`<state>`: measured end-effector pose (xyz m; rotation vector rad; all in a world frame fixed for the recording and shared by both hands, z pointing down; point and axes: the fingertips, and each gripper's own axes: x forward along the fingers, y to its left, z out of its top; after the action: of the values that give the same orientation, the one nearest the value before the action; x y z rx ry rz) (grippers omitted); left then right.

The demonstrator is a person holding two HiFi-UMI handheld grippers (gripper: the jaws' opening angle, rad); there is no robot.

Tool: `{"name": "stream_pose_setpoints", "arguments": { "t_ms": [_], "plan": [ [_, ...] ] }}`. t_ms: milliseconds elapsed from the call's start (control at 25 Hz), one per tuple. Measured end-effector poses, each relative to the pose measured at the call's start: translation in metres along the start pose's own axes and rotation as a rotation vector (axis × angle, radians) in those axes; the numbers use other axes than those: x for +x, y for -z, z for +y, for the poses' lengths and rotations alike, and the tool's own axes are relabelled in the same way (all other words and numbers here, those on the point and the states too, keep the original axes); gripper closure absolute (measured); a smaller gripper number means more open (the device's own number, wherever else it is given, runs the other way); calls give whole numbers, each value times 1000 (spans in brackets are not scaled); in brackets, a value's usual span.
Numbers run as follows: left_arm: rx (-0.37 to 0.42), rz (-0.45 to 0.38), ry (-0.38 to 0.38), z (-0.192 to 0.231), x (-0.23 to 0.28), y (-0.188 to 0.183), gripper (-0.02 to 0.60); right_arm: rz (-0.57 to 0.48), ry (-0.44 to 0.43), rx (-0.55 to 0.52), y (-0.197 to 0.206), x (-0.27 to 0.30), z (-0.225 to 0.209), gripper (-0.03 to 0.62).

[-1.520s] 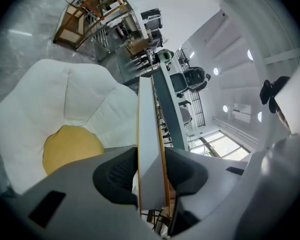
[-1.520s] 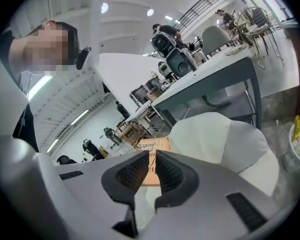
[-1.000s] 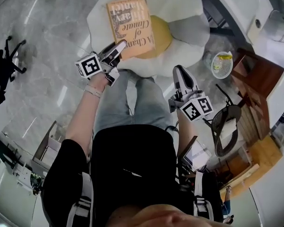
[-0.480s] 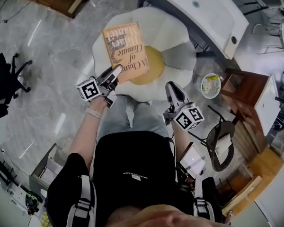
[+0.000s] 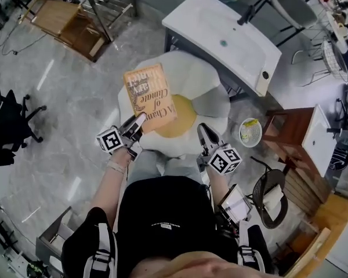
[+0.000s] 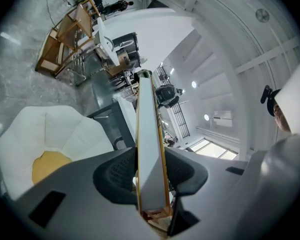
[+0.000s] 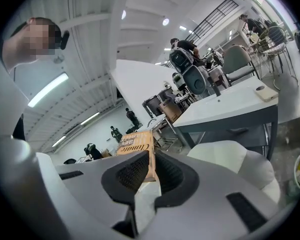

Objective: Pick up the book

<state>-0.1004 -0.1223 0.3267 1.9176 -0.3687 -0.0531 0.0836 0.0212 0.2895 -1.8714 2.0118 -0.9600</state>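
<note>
The pick-up looked essentially done. The book (image 5: 151,99), just above the middle of the head view, hung clear in the air over the white cushion with a yellow centre (image 5: 211,83), touching nothing below it. The left gripper (image 5: 138,122) had it by its lower edge. In the left gripper view the book ran edge-on between the two dark pads, and both pressed against its covers, so these jaws were clenched on it. The right gripper (image 5: 204,136), lower and to the right of centre, took no part. Its jaws stood a little apart with nothing between them, and the book showed only beyond them, well apart. What was left, by my judgement, was only to keep the one-sided hold steady, since the book's long free end could tip or slip.

Counted: one book, two grippers, one cushion, and one white counter (image 5: 238,45) in the upper right.
</note>
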Motion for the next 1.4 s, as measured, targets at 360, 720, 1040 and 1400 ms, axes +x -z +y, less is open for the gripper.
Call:
{"name": "stream_pose_setpoints", "arguments": {
  "t_ms": [360,720,1040,1400],
  "plan": [
    [-183,-90,123,-74,-17,-18,419,-43,1,19,-35,-17,23,545],
    [-131,-73,192,-126,-21,-43,419,-97,-1,28,-71,-21,47,545],
    [-129,-57,234,-168,-5,-41,419,-129,5,12,-102,-44,50,545],
    [-109,-25,273,-184,12,-40,419,-186,37,23,-122,-53,38,545]
  ]
}}
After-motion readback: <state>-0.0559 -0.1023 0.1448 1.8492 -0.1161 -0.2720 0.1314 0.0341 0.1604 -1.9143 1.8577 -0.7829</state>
